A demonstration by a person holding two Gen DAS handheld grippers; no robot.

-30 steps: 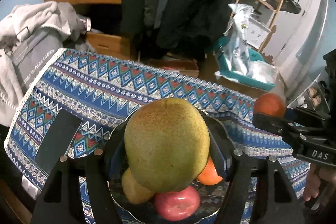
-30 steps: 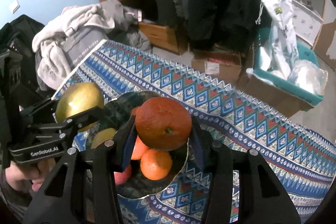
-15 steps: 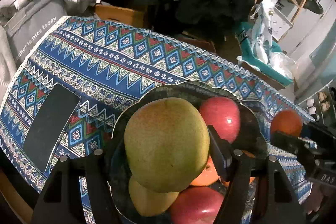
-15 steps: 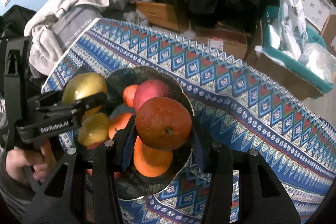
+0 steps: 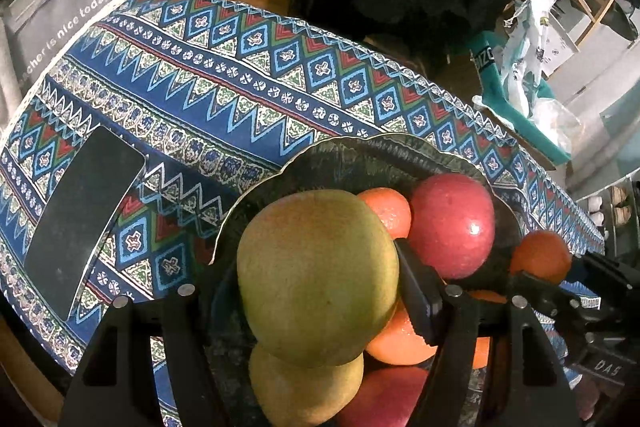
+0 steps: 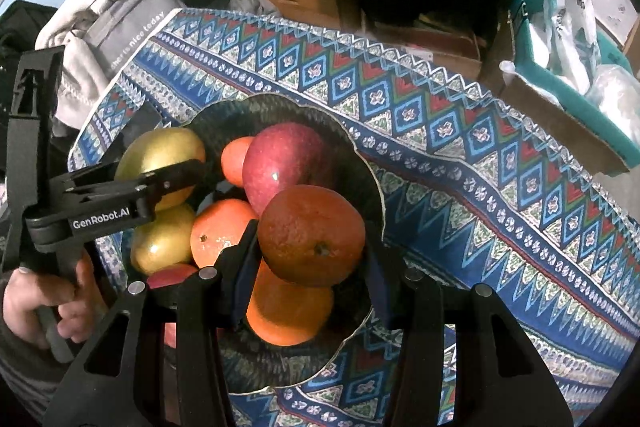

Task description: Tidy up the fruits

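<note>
**Both grippers hold fruit over the filled bowl**

The table (image 5: 248, 75), covered in a blue patterned cloth, carries a dark bowl (image 6: 360, 163) with a scalloped rim, and a black phone (image 5: 80, 215) lies flat on the cloth well to the bowl's left. In the bowl sit a red apple (image 6: 284, 159), several oranges and a yellow-green fruit. The left gripper (image 5: 316, 311) is clenched on a large green-yellow mango (image 5: 316, 275), held above the bowl's left side, just over the yellow-green fruit. The right gripper (image 6: 310, 279) grasps a dark orange (image 6: 312, 235) above the bowl's right half, directly over another orange. A hand (image 6: 36, 303) grips the left gripper's handle.
</note>
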